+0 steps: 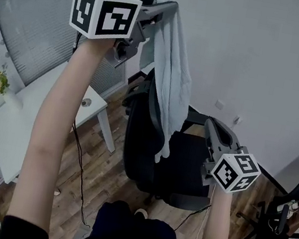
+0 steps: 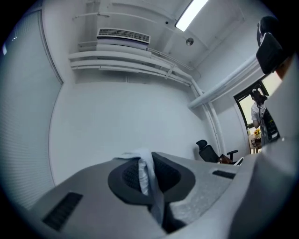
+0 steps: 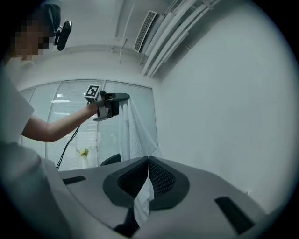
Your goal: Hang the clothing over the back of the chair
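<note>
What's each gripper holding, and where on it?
Both hold the pale clothing. The left gripper, up high, is shut on its top edge. The right gripper is shut on a lower edge. Collar or hem can't be told.

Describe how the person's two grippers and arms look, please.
Both the left gripper and right gripper are grey plastic with dark ribbed pads. Each carries a white cube printed with black square markers. A thin black cable hangs from the left one. Forearms are bare below a short pale sleeve.

Wood floor [image 1: 100, 175], black chair [image 1: 148, 144], white table [image 1: 20, 122]
</note>
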Demonstrator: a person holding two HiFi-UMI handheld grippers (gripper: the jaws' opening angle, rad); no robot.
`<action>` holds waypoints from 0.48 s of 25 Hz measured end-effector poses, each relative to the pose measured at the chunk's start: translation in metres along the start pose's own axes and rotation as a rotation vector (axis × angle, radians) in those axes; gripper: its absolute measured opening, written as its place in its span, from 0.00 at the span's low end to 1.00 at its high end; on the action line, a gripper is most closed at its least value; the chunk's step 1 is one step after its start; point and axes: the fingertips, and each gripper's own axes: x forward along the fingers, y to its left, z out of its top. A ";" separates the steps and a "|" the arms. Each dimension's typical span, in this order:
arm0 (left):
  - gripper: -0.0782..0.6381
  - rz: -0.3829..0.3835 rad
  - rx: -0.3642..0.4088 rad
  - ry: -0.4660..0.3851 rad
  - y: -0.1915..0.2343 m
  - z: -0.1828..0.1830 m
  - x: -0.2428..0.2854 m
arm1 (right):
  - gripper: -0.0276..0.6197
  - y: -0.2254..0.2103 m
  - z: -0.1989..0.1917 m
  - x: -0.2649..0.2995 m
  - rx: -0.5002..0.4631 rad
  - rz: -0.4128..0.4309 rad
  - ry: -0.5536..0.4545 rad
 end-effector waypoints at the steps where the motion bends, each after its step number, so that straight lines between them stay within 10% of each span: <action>1: 0.13 0.016 0.001 0.001 0.011 0.002 -0.011 | 0.09 0.005 0.002 0.004 0.002 0.000 0.000; 12: 0.13 0.106 -0.017 0.057 0.073 -0.004 -0.090 | 0.09 0.044 0.010 0.043 0.027 0.010 0.018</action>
